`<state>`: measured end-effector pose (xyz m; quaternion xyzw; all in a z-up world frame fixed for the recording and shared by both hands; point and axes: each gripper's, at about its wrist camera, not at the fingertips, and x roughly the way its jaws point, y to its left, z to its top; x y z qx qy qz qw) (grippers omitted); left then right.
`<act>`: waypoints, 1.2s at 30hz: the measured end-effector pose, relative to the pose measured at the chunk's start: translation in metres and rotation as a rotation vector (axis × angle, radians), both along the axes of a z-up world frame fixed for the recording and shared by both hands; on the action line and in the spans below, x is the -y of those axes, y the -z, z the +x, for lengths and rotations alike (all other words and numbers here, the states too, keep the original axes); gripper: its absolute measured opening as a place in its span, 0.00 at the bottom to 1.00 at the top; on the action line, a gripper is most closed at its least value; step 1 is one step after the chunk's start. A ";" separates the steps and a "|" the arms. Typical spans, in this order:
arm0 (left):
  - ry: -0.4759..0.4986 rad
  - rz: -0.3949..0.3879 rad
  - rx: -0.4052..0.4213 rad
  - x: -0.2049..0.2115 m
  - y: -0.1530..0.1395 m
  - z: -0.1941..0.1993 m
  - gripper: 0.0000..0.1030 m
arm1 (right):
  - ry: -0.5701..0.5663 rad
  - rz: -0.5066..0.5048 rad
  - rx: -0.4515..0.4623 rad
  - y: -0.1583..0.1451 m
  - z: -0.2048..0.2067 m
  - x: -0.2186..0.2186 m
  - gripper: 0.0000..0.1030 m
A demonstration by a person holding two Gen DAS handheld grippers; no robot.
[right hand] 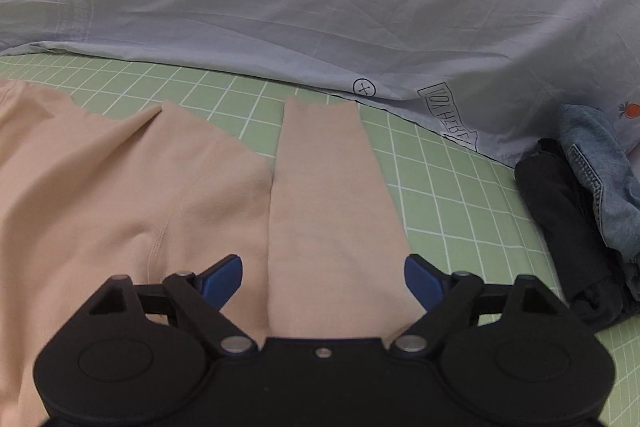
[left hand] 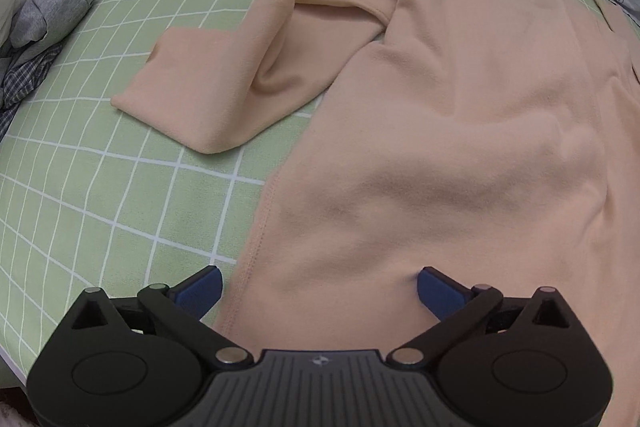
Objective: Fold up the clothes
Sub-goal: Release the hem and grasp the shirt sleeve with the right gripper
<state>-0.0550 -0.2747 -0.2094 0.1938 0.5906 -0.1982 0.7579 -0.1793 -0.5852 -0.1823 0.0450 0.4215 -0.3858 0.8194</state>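
I see my left claw point(left hand: 320, 291) with its jaws wide apart, holding nothing, above the side hem of the peach shirt point(left hand: 460, 147) that lies flat on the green checked bed sheet point(left hand: 80, 187); one sleeve point(left hand: 224, 75) is bent at 10 o'clock. My right claw point(right hand: 323, 283) is also wide and empty over the other sleeve point(right hand: 328, 187), with dark folded clothes point(right hand: 568, 235) at 3 o'clock.

Bedroom at home, green grid bedsheet point(left hand: 100, 187), carrot-print grey quilt point(right hand: 320, 7) (rumpled), clothes heaps point(right hand: 580, 211) alongside
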 end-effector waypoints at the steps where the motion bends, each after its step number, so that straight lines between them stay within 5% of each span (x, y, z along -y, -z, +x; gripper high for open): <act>1: -0.019 -0.006 -0.015 -0.002 0.001 0.002 1.00 | -0.002 0.012 -0.013 0.004 0.000 0.001 0.52; 4: -0.034 0.003 -0.024 -0.001 0.000 0.002 1.00 | 0.045 0.012 -0.002 0.007 -0.012 0.005 0.19; 9: 0.010 0.051 0.025 0.009 -0.004 -0.006 1.00 | 0.310 0.042 0.123 -0.011 -0.078 0.005 0.10; 13: -0.025 0.040 0.009 0.006 -0.004 -0.004 1.00 | 0.447 0.120 0.130 -0.004 -0.136 -0.005 0.21; 18: -0.101 -0.001 -0.052 -0.004 -0.002 0.003 1.00 | 0.479 0.123 0.085 0.001 -0.160 -0.026 0.40; 25: -0.039 0.049 -0.003 0.009 -0.007 -0.003 1.00 | 0.260 -0.025 0.038 -0.007 -0.116 -0.018 0.54; 30: -0.041 0.054 -0.003 0.010 -0.010 -0.003 1.00 | 0.224 0.025 0.044 0.000 -0.089 0.012 0.53; 33: -0.052 0.049 -0.007 0.010 -0.011 -0.002 1.00 | 0.218 0.072 0.071 0.004 -0.089 0.022 0.31; 34: -0.051 0.049 -0.008 0.010 -0.011 -0.001 1.00 | 0.224 0.081 0.085 0.005 -0.091 0.024 0.16; 36: -0.049 0.050 -0.008 0.012 -0.012 -0.001 1.00 | 0.269 0.061 0.134 -0.003 -0.104 0.024 0.08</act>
